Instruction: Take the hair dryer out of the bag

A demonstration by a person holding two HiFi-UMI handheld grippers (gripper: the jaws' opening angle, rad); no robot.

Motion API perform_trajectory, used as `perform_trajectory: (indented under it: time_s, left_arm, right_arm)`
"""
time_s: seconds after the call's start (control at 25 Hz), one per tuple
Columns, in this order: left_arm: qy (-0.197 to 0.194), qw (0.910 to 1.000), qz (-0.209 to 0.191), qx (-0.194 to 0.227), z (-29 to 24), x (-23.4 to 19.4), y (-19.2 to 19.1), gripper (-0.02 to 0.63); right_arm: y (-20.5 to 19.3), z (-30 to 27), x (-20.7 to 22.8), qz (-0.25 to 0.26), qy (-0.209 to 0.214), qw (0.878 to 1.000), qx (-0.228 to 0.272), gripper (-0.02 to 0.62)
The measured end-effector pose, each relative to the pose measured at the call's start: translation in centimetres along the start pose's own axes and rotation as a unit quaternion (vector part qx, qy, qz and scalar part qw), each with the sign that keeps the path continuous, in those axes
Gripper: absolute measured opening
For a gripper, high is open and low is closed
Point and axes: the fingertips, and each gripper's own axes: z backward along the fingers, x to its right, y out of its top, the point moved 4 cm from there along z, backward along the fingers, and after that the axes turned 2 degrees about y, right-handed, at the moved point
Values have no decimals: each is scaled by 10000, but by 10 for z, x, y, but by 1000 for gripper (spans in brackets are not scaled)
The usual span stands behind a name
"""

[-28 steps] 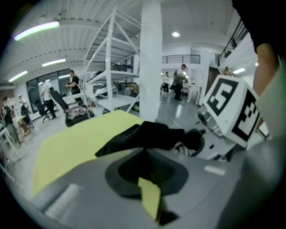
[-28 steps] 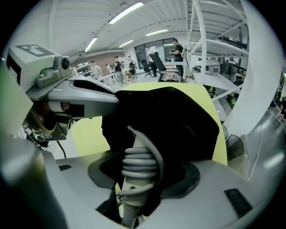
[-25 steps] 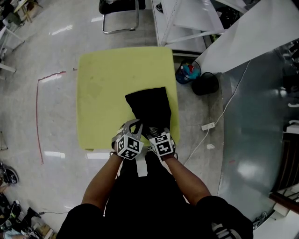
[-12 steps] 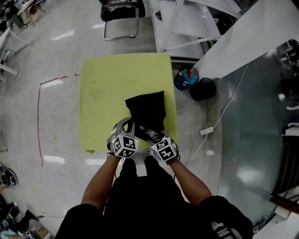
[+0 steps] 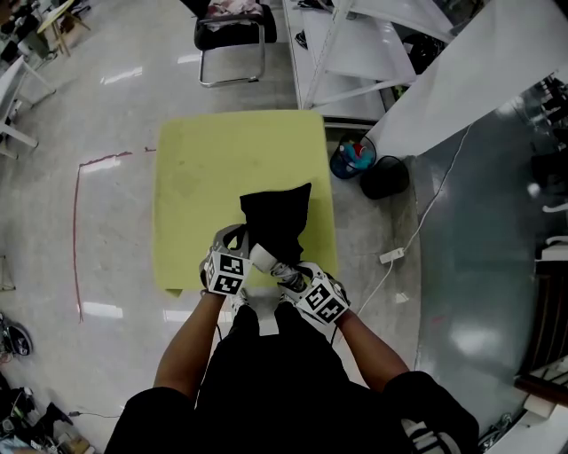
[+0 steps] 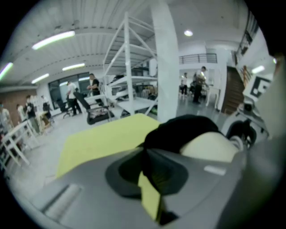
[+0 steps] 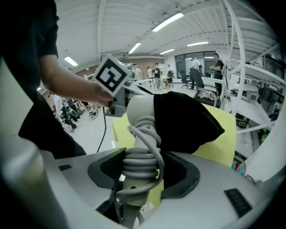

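- Yellow table (image 5: 204, 168) stood on a glossy floor. The black bag (image 5: 277, 213) lay on its near half, mouth toward the person.
- Left gripper (image 6: 146, 156): jaws closed tight, a fold of the bag's black cloth pinched between them at the mouth edge.
- Right gripper (image 7: 140, 167): jaws fairly wide apart but clamped, pads on either side of the hair dryer (image 7: 138, 112) handle.
- Grey cord (image 7: 142, 154) was wound in several turns round the handle, right where the pads gripped.
- Hair dryer was partly out: handle and the rear of the white body clear of the bag, front of the body under the black cloth.
- From the head view, the white body (image 5: 263, 257) showed at the bag mouth, between the two grippers, above the table's near edge.
- Both grippers sat close together, left one on the bag's left side, right one just below the mouth.
- Beyond the table: a black chair (image 5: 229, 27); right of it, a blue bin (image 5: 353, 158) beside a black bin (image 5: 388, 177).
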Motion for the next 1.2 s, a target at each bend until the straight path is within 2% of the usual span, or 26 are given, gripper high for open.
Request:
perform_trajectory:
  time_s: [0.04, 0.12, 0.32, 0.48, 0.72, 0.88, 1.08, 1.16, 1.2]
  left_arm:
    - [-67, 9997, 236, 12, 1, -3, -1, 20]
    - [-169, 9990, 406, 61, 3, -7, 0, 20]
    - [-289, 9980, 523, 222, 8, -19, 3, 21]
    - [-411, 9975, 513, 246, 7, -15, 2, 23]
    - [-370, 9971, 623, 224, 6, -8, 0, 23]
    - [-552, 9951, 784, 259, 0, 2, -5, 23]
    - [-804, 9944, 669, 117, 0, 15, -10, 41]
    - [-994, 9928, 656, 135, 2, 23, -13, 201]
    - [-1043, 9925, 617, 151, 4, 25, -15, 238]
  right_arm:
    - [1, 2, -7, 80, 146, 9998, 61, 237]
    - [3, 6, -18, 55, 366, 9989, 277, 236]
    - [17, 23, -24, -144, 686, 9934, 903, 238]
    - [33, 40, -36, 4, 926, 9883, 1209, 238]
    - [64, 63, -67, 68, 1235, 9760, 1792, 238]
    - [81, 72, -63, 73, 980, 9733, 2074, 238]
    - [79, 72, -27, -122, 64, 9766, 2144, 238]
    - [80, 76, -12, -222, -263, 9746, 2211, 238]
    - [81, 78, -5, -253, -408, 9733, 2245, 238]
